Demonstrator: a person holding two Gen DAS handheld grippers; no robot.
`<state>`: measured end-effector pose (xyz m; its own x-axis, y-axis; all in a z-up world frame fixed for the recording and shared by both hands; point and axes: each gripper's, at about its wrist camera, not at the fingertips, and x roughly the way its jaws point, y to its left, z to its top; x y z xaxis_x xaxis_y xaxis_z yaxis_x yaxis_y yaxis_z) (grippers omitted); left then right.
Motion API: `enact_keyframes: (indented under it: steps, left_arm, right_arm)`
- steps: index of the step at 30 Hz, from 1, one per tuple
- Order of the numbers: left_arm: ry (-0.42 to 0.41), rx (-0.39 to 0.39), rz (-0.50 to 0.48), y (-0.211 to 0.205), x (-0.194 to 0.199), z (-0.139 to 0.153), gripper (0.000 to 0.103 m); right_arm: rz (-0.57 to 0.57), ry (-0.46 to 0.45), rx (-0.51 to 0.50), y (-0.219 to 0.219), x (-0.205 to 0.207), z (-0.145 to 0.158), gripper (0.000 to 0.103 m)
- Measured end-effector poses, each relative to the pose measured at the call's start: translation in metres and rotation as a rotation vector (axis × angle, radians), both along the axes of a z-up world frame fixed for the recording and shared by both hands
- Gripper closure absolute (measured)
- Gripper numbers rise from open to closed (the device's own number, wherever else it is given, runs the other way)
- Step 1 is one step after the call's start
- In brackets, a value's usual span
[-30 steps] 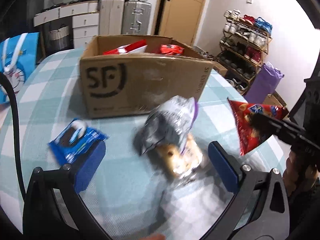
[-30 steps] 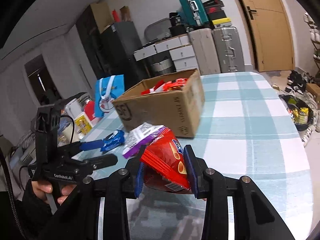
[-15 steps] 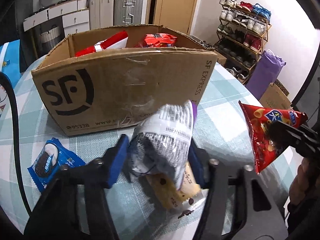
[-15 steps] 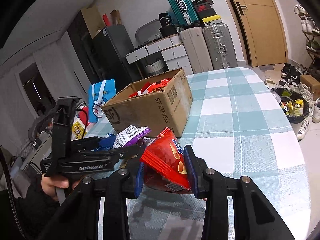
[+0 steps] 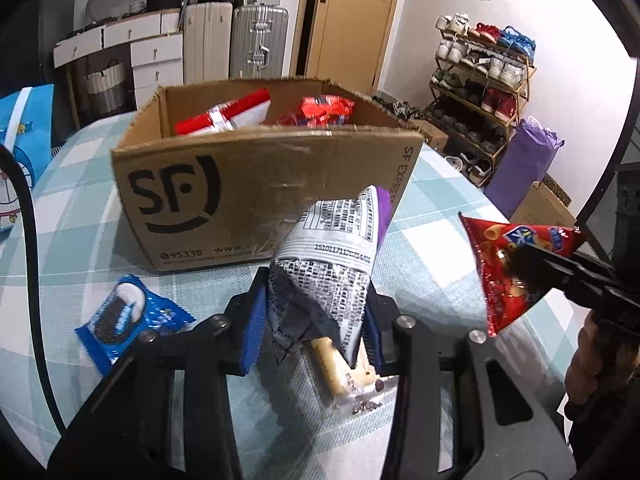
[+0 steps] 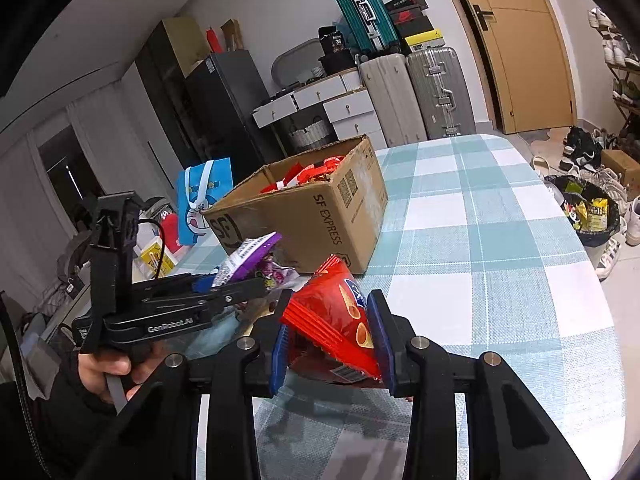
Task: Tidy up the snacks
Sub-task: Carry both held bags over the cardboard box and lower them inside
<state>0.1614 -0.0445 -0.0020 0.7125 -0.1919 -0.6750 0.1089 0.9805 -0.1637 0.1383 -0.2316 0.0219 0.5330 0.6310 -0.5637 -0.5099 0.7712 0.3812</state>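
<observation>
The cardboard box [image 5: 256, 184] is faced head-on and from close by in the left wrist view, its printed front seen from slightly above. In the right wrist view the same box [image 6: 320, 216] is seen from farther back and to its right, corner-on. The box and the checked table [image 5: 80, 216] around it are shared by both views.

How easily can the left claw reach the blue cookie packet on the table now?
Probably not yet. The left claw has just been closing and is shut on the silver and purple snack bag. The blue cookie packet lies unobstructed beside it on the checked table; the claw must first unload.
</observation>
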Motion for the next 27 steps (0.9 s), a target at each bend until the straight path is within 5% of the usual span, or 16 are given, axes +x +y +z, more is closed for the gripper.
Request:
enact_keyframes:
  steps: [14,27]
  left_arm:
    - [-0.119,-0.019,0.062,0.037,-0.046,0.055,0.065]
    - [-0.189,-0.031,0.124,0.072,-0.036,0.110,0.065]
  right_arm:
    - [0.005,-0.042,0.007,0.011,0.000,0.015,0.067]
    - [-0.031,-0.075,0.031,0.039,0.041,0.059,0.067]
